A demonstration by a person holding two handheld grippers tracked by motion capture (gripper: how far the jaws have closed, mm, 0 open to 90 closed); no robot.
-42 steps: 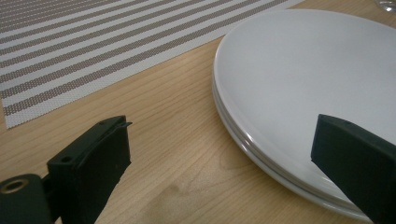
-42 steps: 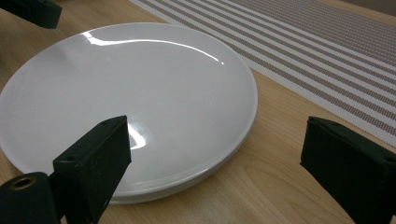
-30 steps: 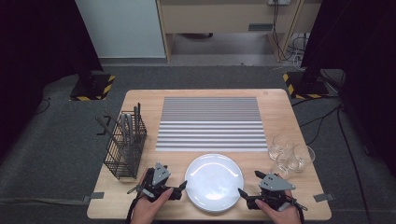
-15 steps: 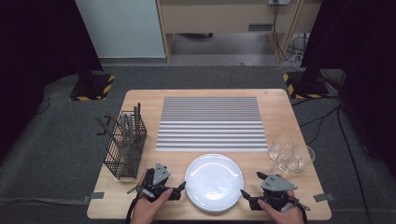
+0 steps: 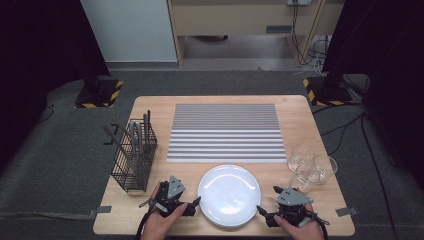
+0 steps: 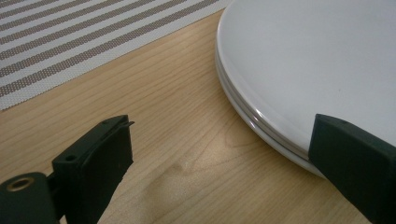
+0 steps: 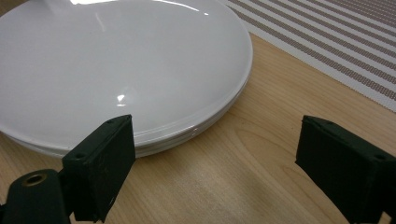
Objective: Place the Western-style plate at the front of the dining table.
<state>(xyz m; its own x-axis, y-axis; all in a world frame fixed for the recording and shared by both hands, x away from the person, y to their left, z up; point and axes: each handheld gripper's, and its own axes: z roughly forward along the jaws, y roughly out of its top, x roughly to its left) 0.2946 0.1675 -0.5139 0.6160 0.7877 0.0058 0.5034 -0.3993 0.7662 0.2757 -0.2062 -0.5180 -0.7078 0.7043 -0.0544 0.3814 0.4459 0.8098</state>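
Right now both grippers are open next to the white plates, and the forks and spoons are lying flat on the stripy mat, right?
Not quite. The cutlery stands in the black wire basket at the table's left, not on the stripy mat, as the high view shows. The left gripper and right gripper are indeed open beside the white plates.

The stacked plates (image 6: 317, 60) are running off the left gripper view's top and right edges; how many utensils (image 5: 137, 137) are standing in the wire caddy (image 5: 131, 167) is unclear.

Plates (image 5: 229, 194) lie before the mat (image 5: 223, 132), between basket (image 5: 133, 155) and glasses (image 5: 311, 167).
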